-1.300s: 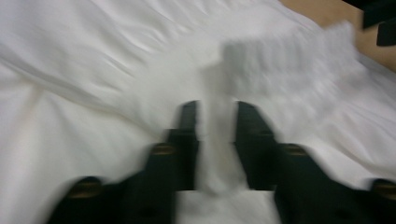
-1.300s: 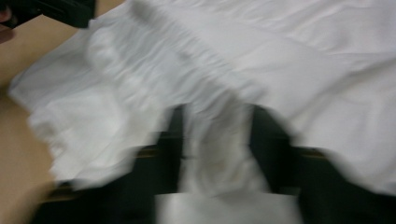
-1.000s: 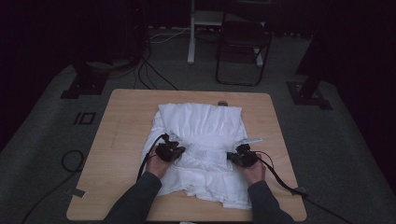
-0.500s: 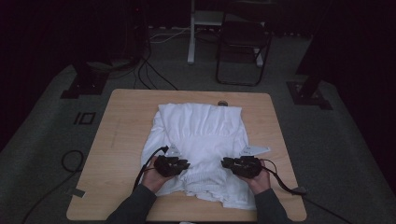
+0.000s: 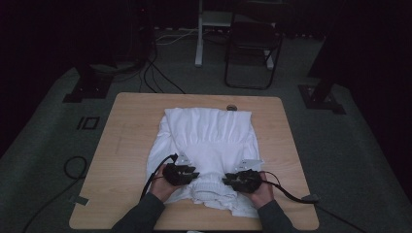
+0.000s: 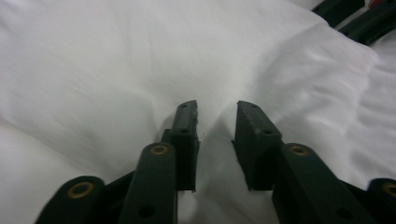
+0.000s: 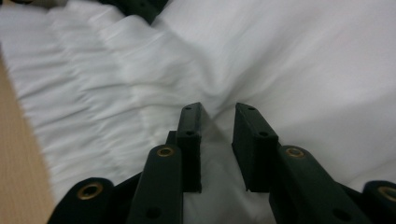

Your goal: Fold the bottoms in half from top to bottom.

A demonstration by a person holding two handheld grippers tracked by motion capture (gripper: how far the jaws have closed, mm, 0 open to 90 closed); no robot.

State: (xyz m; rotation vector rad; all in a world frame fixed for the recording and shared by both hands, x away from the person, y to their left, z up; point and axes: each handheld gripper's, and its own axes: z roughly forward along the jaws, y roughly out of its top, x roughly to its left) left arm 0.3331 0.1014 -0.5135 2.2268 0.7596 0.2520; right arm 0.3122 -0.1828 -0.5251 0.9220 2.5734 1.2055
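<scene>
Both claws [image 5: 195, 173] [image 5: 227, 180] parted and drew nearer the person.

White garment [image 5: 206, 141], light wooden table [image 5: 126, 141], black grippers, grey floor [image 5: 43, 145]

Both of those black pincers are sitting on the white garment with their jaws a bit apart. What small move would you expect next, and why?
Probably lifting both clear of the white garment to reach for a fresh edge. The left gripper and right gripper have just been opening their jaws; a soft ridge of cloth rises in each gap, but the pads no longer seem to press it. The garment lies partly folded on the table, so this fold looks released.
</scene>
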